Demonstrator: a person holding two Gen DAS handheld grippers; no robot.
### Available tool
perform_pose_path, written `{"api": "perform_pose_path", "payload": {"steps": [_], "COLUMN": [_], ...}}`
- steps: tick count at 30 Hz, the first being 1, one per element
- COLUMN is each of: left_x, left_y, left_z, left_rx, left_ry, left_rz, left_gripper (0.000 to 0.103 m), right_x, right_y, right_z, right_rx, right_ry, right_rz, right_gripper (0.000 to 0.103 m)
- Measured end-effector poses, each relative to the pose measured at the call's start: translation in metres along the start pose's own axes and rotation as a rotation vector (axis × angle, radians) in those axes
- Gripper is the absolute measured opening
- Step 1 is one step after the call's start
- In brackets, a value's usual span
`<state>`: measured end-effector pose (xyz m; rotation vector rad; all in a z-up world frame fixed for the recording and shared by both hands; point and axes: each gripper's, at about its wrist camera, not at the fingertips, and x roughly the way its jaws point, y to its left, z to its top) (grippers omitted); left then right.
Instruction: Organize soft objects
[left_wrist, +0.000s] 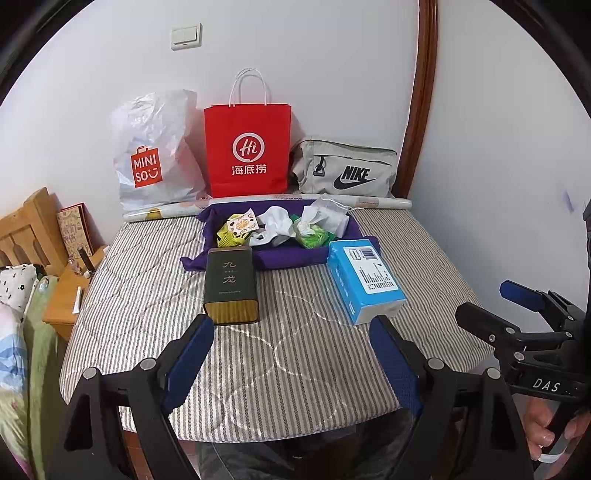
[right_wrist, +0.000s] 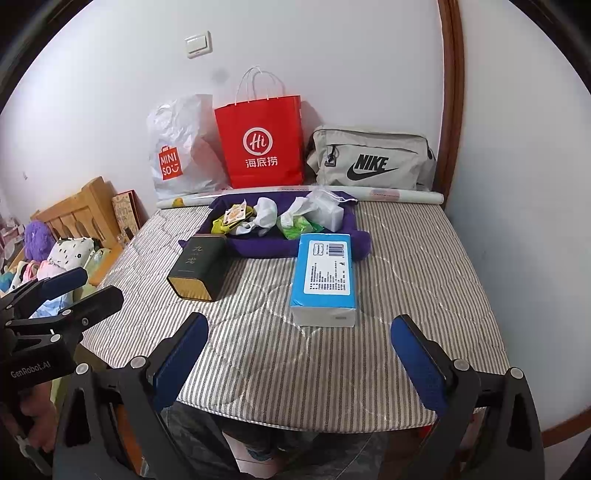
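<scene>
White walls stand behind a bed (left_wrist: 295, 350) with a gray and white striped cover. At the far end of the bed, against the wall, three bags stand in a row: a white plastic bag (left_wrist: 155, 147) on the left, a red paper bag (left_wrist: 247, 147) in the middle and a gray pouch (left_wrist: 347, 170) on the right. A long roll of paper (left_wrist: 384, 202) lies in front of them. Just in front of the roll sits a purple cloth tray (left_wrist: 280, 256). Inside it are the soft things: a yellow net (left_wrist: 231, 236) with a small card on top at the left, a white sock (left_wrist: 279, 221) in the middle, a green net (left_wrist: 314, 236) and a white cloth pouch (left_wrist: 325, 216) at the right. A dark green tin (left_wrist: 231, 286) lies on the bed, touching the tray's front left edge. A blue tissue pack (left_wrist: 364, 278) lies by the tray's front right corner. The left gripper (left_wrist: 291, 354) hangs over the near end of the bed, with its blue fingers (left_wrist: 192, 354) spread wide and nothing between them. The right gripper (right_wrist: 299, 354) hangs beside it, and its blue fingers (right_wrist: 417, 362) are spread wide too, holding nothing. Both grippers are well apart from the tray. A hand (left_wrist: 546, 424) holds the right gripper's handle. A wooden headboard (right_wrist: 74, 214) and a heap of soft toys and cloths (right_wrist: 55, 254) are off to the left.
</scene>
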<state>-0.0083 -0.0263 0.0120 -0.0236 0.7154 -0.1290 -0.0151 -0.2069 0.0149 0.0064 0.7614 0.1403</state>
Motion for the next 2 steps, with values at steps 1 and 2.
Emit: {"api": "perform_pose_path", "payload": {"steps": [1, 2], "left_x": [0.0006, 0.001], "left_y": [0.0006, 0.0009], "left_z": [0.0009, 0.0015], "left_rx": [-0.002, -0.006], "left_ry": [-0.004, -0.008], "left_rz": [-0.002, -0.005], "left_gripper": [0.086, 0.086], "right_x": [0.0005, 0.0016], "right_y": [-0.0002, -0.0003], "right_z": [-0.0001, 0.0001], "right_rx": [0.0, 0.0], "right_ry": [0.001, 0.002], "right_rz": [0.001, 0.003], "right_gripper": [0.098, 0.098]}}
